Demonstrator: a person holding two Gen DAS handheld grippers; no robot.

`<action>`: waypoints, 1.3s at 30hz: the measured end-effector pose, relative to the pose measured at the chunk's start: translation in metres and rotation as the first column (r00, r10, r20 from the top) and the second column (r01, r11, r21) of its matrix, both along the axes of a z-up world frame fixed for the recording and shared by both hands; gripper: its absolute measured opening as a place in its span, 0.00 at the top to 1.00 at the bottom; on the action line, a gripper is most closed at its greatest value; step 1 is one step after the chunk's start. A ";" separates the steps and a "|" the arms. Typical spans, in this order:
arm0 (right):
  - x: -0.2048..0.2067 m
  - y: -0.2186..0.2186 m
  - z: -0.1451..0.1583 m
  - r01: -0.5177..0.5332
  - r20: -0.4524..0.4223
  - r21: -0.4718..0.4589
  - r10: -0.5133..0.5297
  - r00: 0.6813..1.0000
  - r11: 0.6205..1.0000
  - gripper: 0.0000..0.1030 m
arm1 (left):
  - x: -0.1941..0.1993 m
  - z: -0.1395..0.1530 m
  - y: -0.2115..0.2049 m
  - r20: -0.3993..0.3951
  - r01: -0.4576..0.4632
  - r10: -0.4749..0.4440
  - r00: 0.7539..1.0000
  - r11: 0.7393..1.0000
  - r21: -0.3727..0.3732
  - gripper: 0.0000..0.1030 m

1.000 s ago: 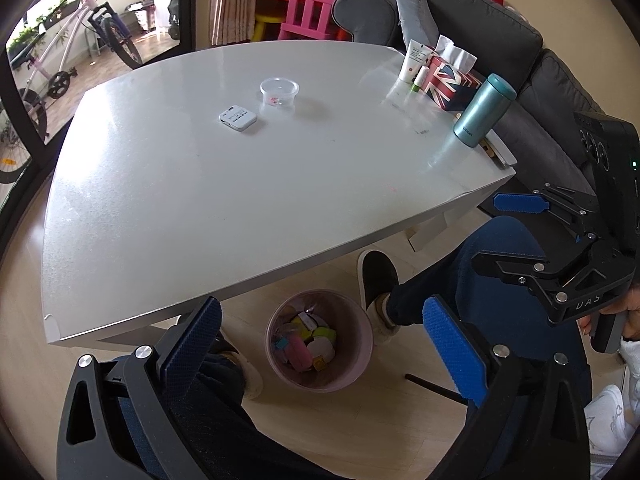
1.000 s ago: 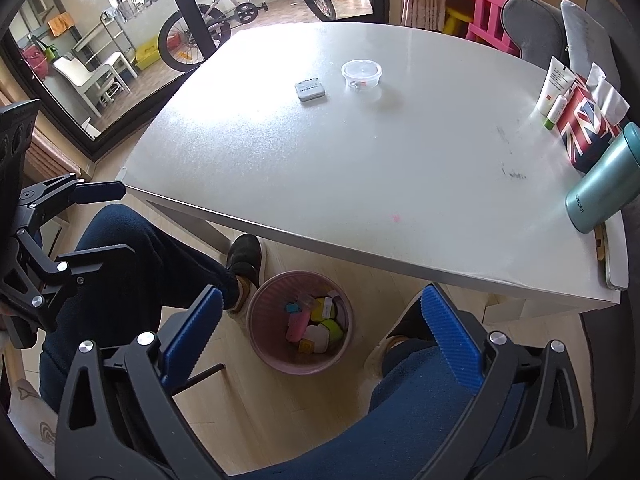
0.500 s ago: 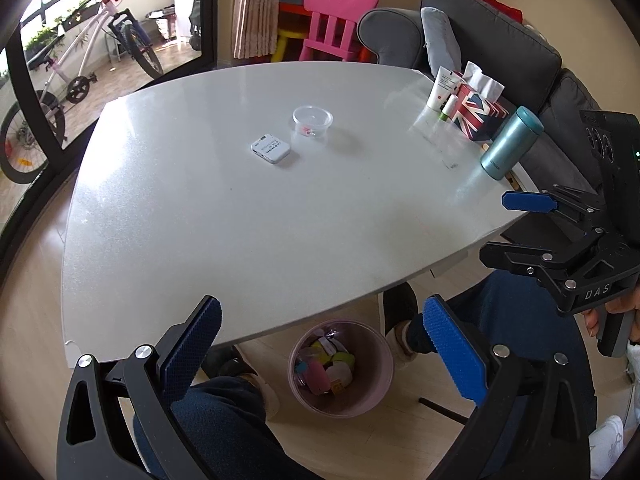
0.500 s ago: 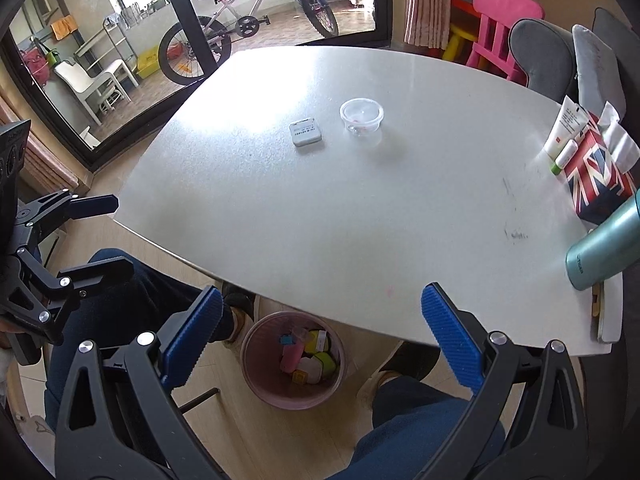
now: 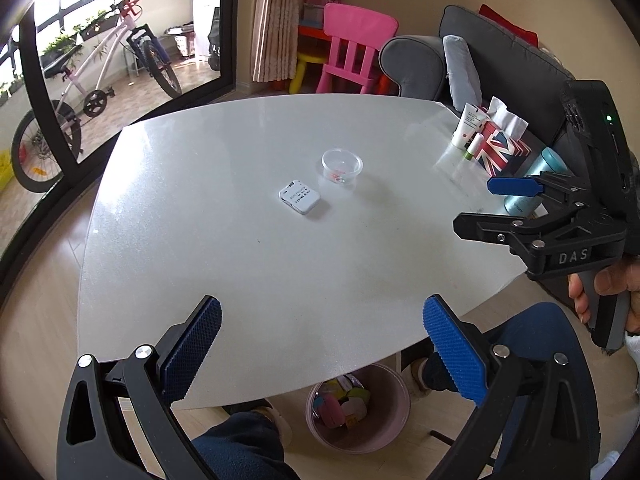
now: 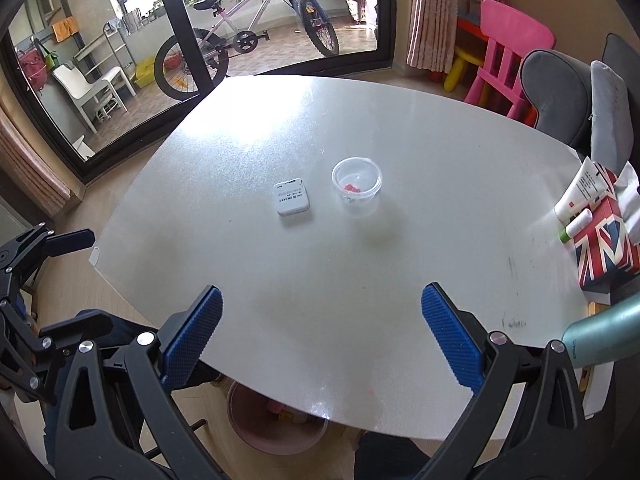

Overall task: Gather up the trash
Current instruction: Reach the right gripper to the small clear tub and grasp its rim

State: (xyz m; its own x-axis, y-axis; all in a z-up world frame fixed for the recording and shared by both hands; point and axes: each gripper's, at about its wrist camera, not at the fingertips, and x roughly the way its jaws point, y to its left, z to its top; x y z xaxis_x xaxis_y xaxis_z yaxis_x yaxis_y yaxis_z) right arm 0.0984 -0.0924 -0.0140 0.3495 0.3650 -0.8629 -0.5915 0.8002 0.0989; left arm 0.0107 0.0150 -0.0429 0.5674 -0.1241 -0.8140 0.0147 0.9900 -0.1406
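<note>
A pink bin (image 5: 358, 410) with several coloured scraps stands on the floor under the table's near edge; its rim (image 6: 276, 420) peeks out in the right wrist view. On the white table (image 5: 248, 256) lie a small white box (image 5: 300, 196) and a clear plastic cup (image 5: 342, 165) holding red bits. The same box (image 6: 292, 197) and cup (image 6: 356, 181) show in the right wrist view. My left gripper (image 5: 320, 344) is open and empty above the near table edge. My right gripper (image 6: 320, 340) is open and empty too, and it also appears from the side (image 5: 496, 204).
A Union Jack tissue box (image 5: 500, 148), a white tube (image 5: 466, 128) and a teal flask (image 5: 532, 184) stand at the table's right edge. A grey sofa (image 5: 500, 52) and pink chair (image 5: 352, 52) lie beyond. A person's legs (image 5: 516, 344) are beside the bin. A bicycle (image 6: 248, 36) stands outside.
Both grippers have risen and tilted up, so the table fills more of each view and the bin has slid toward the bottom edge. Both stay open and empty.
</note>
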 end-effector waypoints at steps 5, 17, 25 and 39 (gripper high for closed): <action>0.033 0.017 -0.010 -0.005 0.000 -0.021 0.005 1.000 1.000 0.05 | 0.008 -0.002 0.004 -0.001 -0.008 0.008 1.000 1.000 0.004 0.06; 0.103 0.046 -0.043 -0.004 -0.051 -0.043 0.002 0.999 0.999 0.05 | 0.021 -0.005 0.016 -0.014 -0.030 0.030 0.999 1.000 0.008 0.06; 0.135 0.071 -0.074 -0.018 -0.106 -0.089 0.009 0.994 0.996 0.05 | 0.024 -0.007 0.017 -0.019 -0.036 0.036 0.999 0.999 0.011 0.06; 0.170 0.093 -0.114 -0.002 -0.191 -0.128 -0.023 0.981 0.992 0.19 | 0.024 -0.015 0.029 -0.041 -0.062 0.061 0.997 0.998 -0.011 0.06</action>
